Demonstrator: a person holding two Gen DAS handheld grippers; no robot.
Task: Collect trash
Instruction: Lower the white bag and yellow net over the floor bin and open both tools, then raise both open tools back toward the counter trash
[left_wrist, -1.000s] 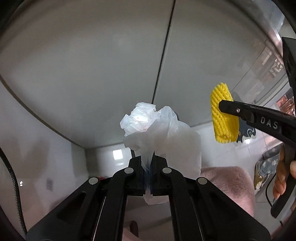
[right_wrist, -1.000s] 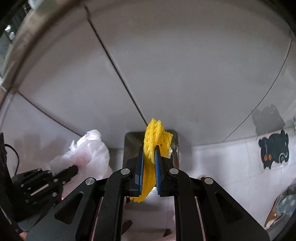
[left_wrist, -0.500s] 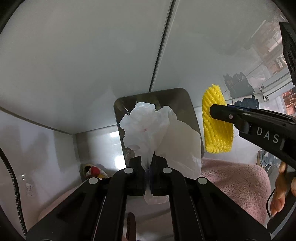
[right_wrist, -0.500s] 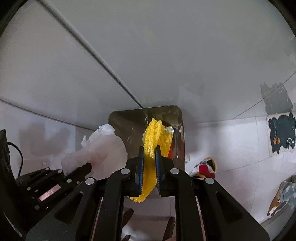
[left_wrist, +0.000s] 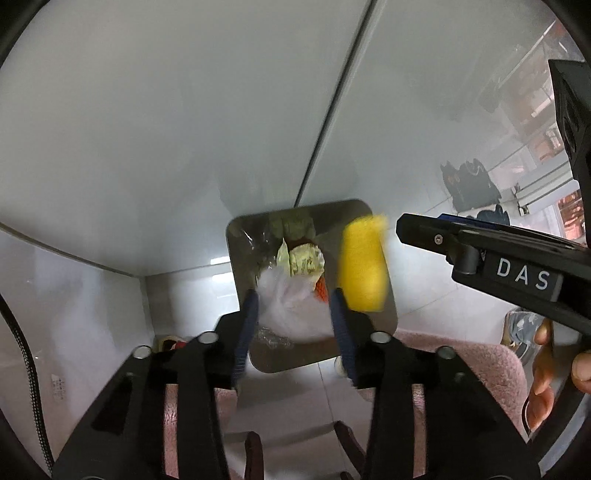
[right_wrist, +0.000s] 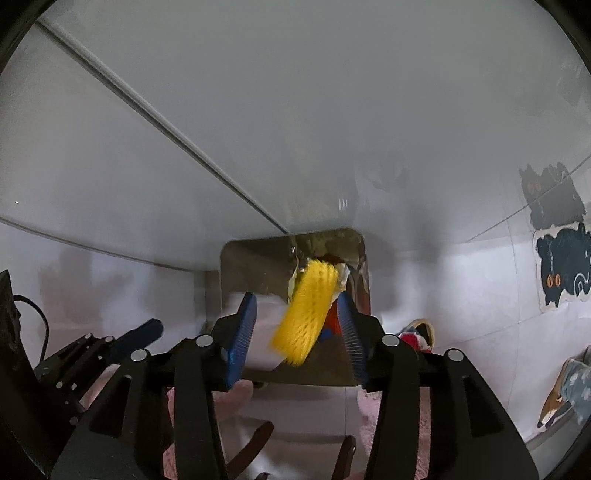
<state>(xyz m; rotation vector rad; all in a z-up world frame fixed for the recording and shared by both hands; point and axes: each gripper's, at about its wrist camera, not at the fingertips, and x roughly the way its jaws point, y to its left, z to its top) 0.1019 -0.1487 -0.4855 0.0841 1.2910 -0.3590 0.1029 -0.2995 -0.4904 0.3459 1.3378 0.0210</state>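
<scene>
Dropping yellow foam net (right_wrist: 306, 314) into bin (right_wrist: 255, 258)

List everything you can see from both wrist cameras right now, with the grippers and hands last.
Bin: one, shiny metal, open top, on the pale floor against the white wall.
Plastic bag: one, white and crumpled, between the left gripper's open jaws, over the bin's opening.
Foam net: one, yellow, blurred, loose between the right gripper's open jaws over the bin.
Trash in the bin: pale wrapper and something orange; count unclear.
Cat stickers: two, dark, on the wall at right.
Pink fluffy fabric: lower edge, beneath the grippers.
Small red and yellow object: one, on the floor beside the bin.
Left gripper: black with blue pads; jaws just opened.
Right gripper: same; jaws just opened.
Hand: holding the right gripper.
</scene>
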